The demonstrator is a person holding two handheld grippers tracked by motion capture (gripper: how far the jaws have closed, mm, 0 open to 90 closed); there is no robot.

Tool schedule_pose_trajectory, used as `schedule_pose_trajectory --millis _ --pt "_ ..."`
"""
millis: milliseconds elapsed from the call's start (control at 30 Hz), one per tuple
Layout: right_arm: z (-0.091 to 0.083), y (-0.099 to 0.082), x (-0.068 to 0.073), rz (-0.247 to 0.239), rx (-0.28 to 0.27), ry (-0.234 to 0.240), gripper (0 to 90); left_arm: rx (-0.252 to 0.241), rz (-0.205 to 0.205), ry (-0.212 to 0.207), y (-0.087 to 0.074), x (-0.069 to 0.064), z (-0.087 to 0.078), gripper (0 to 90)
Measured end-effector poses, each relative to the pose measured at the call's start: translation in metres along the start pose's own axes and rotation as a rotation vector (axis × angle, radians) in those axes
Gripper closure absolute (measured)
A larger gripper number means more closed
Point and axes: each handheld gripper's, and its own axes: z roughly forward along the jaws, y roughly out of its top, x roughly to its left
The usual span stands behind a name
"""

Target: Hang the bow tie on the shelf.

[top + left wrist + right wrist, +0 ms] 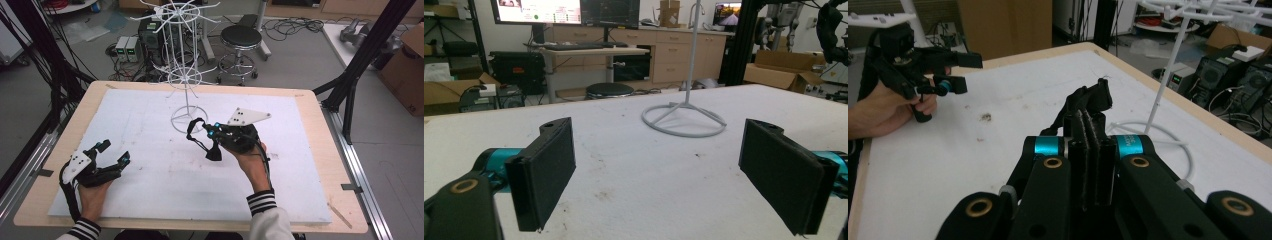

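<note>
A black strap (196, 131) loops out of my right gripper (212, 131), with a thicker end hanging just above the white mat; my right gripper is shut on it. In the right gripper view the strap (1089, 102) sticks up between the closed jaws of my right gripper (1092, 150). A white wire display stand (185, 75) rises just beyond the strap, and its ring base (187, 119) rests on the mat. My left gripper (114, 152) is held open and empty near the front left. The left gripper view has its pads wide apart around my left gripper (664, 175).
The white mat (150, 170) covers a wooden table (330, 150). The stand's base (684, 120) and pole (1160, 95) are close to the right gripper. Behind the table are a stool (241, 37), cables and boxes. My left gripper (955, 72) shows far left in the right gripper view.
</note>
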Motion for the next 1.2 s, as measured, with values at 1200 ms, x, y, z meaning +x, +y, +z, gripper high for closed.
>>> schedule_pose_trajectory --millis 1200 --pt "0.019 0.057 -0.028 0.010 -0.125 -0.072 88.4 -0.003 -0.009 -0.002 0.000 0.001 0.000 15.2"
